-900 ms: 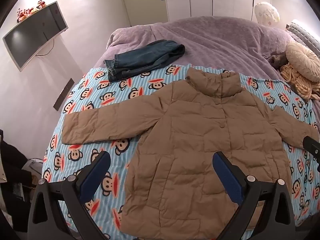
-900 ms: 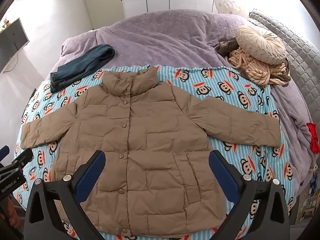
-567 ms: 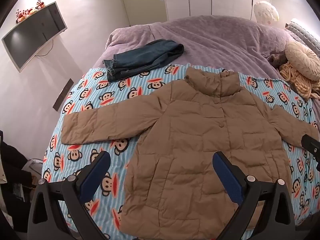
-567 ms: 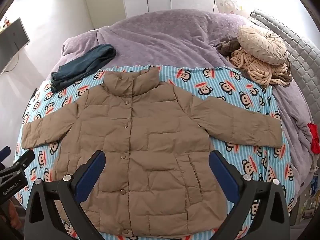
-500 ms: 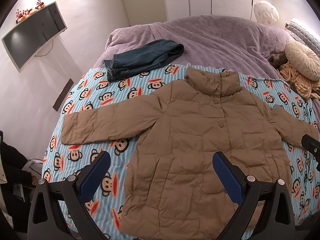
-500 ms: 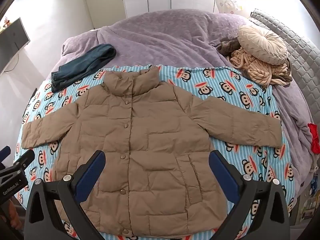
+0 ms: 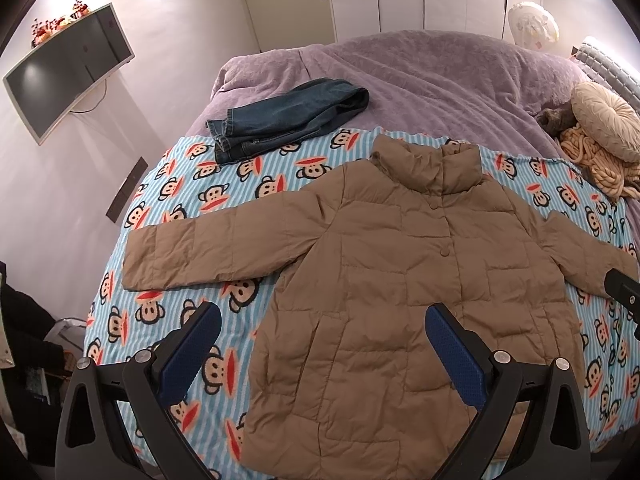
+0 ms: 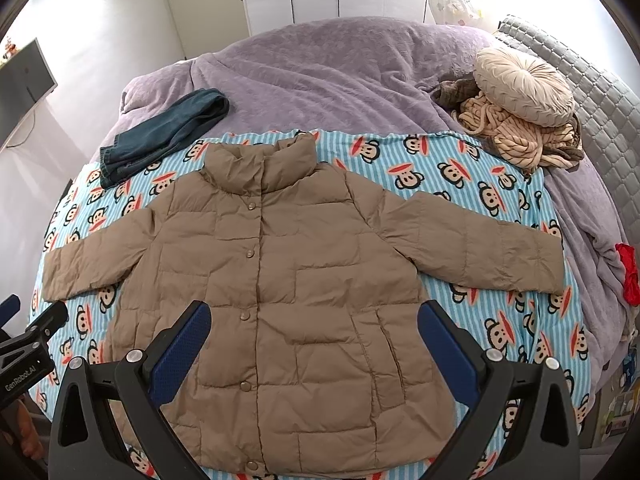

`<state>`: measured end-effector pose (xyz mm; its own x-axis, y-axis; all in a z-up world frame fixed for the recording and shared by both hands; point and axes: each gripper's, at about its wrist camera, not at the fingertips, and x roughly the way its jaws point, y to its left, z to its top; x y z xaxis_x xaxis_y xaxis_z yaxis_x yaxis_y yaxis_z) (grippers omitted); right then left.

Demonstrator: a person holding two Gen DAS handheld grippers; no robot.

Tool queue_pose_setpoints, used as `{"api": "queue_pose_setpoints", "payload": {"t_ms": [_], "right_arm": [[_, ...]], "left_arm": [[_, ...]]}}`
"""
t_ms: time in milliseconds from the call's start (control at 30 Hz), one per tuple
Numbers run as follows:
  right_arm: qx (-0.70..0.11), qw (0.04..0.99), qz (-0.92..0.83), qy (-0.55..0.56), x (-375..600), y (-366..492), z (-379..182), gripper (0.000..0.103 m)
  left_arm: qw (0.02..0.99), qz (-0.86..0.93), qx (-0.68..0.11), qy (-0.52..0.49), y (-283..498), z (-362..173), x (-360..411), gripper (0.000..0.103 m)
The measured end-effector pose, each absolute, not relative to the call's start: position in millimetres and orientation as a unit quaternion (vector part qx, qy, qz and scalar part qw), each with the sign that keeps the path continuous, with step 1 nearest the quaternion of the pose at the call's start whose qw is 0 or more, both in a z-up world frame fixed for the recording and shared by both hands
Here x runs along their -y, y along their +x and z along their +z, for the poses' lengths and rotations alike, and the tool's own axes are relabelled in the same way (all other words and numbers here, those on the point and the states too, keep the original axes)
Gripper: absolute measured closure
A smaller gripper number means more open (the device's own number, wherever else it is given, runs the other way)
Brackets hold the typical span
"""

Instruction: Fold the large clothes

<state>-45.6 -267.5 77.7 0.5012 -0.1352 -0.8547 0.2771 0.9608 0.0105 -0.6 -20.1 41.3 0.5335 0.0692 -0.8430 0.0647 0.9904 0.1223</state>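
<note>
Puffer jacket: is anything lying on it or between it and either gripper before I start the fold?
Nothing visible. The tan puffer jacket lies flat and uncovered; the folded jeans sit clear beyond its shoulder. Both grippers hover open above it.

Jacket hem partly behind the left gripper's fingers in left wrist view; its far cuff runs under the other gripper's black part at right edge. In right wrist view the hem's bottom edge is cut by the frame, lowest snap half seen. Blanket under the jacket mostly covered. TV clipped at left edge. Red item at right edge too distorted to ID. Clutter lower right, blurred.
</note>
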Motion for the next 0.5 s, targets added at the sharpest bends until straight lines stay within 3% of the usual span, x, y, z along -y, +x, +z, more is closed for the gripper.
{"api": "queue_pose_setpoints", "payload": {"t_ms": [500], "right_arm": [[-0.490,0.860,-0.122,0.072,266.6,-41.7,77.4,0.000]], "left_arm": [[0.872,0.001,-0.484,0.069,-0.2,38.8,18.0,0.001]]}}
